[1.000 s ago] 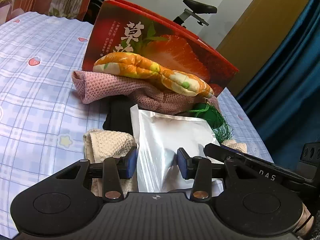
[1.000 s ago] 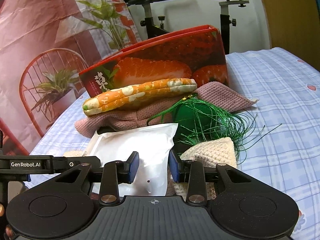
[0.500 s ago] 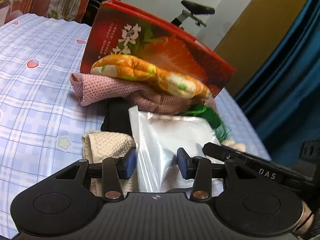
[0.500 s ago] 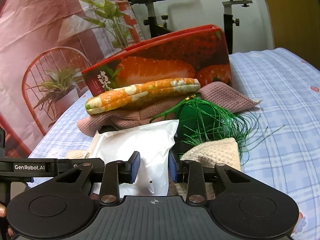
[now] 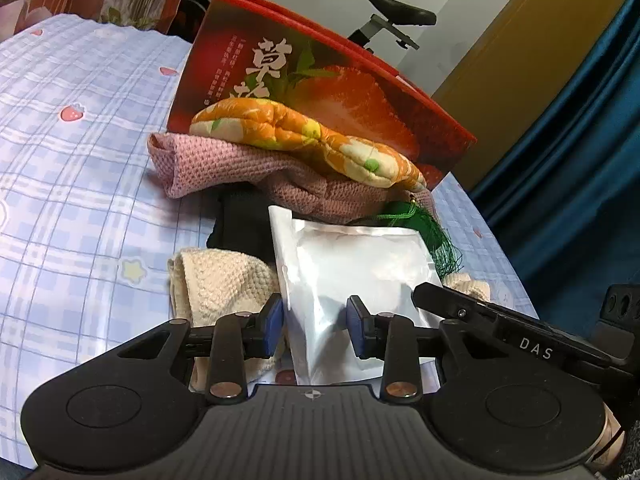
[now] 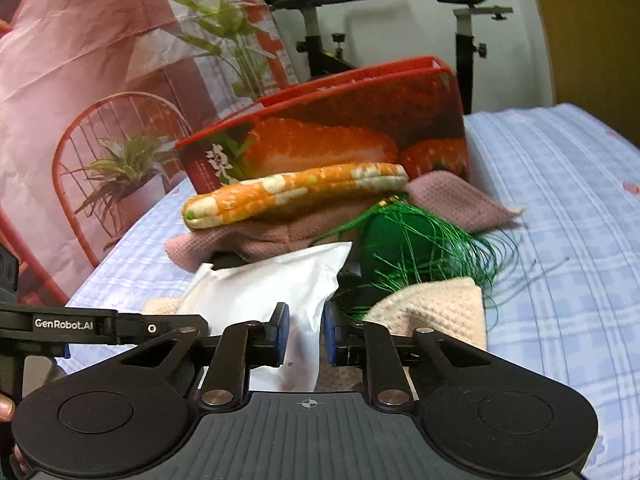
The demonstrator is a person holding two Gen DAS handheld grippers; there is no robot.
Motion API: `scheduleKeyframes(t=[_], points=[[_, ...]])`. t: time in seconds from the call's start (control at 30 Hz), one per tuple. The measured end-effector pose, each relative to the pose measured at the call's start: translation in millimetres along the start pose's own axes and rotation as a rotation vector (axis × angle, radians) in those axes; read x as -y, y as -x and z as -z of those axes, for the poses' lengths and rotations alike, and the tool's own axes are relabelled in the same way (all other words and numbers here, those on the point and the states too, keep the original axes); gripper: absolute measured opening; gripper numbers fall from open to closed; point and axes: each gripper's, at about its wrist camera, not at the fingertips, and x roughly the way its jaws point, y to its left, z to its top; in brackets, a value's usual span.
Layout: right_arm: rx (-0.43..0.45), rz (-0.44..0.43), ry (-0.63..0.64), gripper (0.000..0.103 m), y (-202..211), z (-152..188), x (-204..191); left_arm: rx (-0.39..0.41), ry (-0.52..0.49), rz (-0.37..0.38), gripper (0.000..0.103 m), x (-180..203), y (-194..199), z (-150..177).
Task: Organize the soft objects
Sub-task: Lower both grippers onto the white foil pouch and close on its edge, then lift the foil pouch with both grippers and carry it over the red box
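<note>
I have the left tool point(image 5: 315, 329) set around the near end of the flat silvery-white foil pouch point(image 5: 352, 268), both blue pads against its sides, so it grips the pouch. My right tool point(image 6: 304, 334) is narrowed on the same pouch point(image 6: 272, 296) from the other side, pads pressed on its near corner. The pouch lies on the bed with the blue plaid sheet point(image 5: 72, 184), on top of a cream knitted cloth point(image 5: 218, 280) and a black fabric piece point(image 5: 240, 224). Behind it a pink knitted cloth point(image 5: 224, 164) carries an orange flowered quilted pad point(image 5: 304, 136), and a green thread tassel point(image 6: 404, 240) sits just beside the pouch. A red strawberry-printed cardboard box point(image 5: 320, 80) stands upright behind the pile.
</note>
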Motion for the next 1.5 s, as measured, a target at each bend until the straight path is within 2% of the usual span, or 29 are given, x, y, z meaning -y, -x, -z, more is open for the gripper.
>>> scheduleKeyframes(t=[0.37,0.57,0.83,1.0,1.2,1.5], points=[[-0.016,0.014,0.022,0.015,-4,4,-2,0.004,-0.001,0.006,0.036,1,-1,3],[0.026,-0.012,0.050,0.016,4,0,-8,0.018,0.033,0.040,0.036,-3,4,3],[0.010,-0.014,0.041,0.014,3,1,-7,0.019,0.071,0.027,0.026,-12,5,4],[0.012,-0.012,0.044,0.014,4,2,-7,0.062,0.045,0.048,0.024,-6,15,3],[0.065,-0.027,0.048,0.014,15,-3,-9,0.116,0.001,0.071,0.024,4,32,-3],[0.165,-0.067,0.107,0.014,39,-38,-18,0.194,-0.152,0.095,0.024,36,66,-50]])
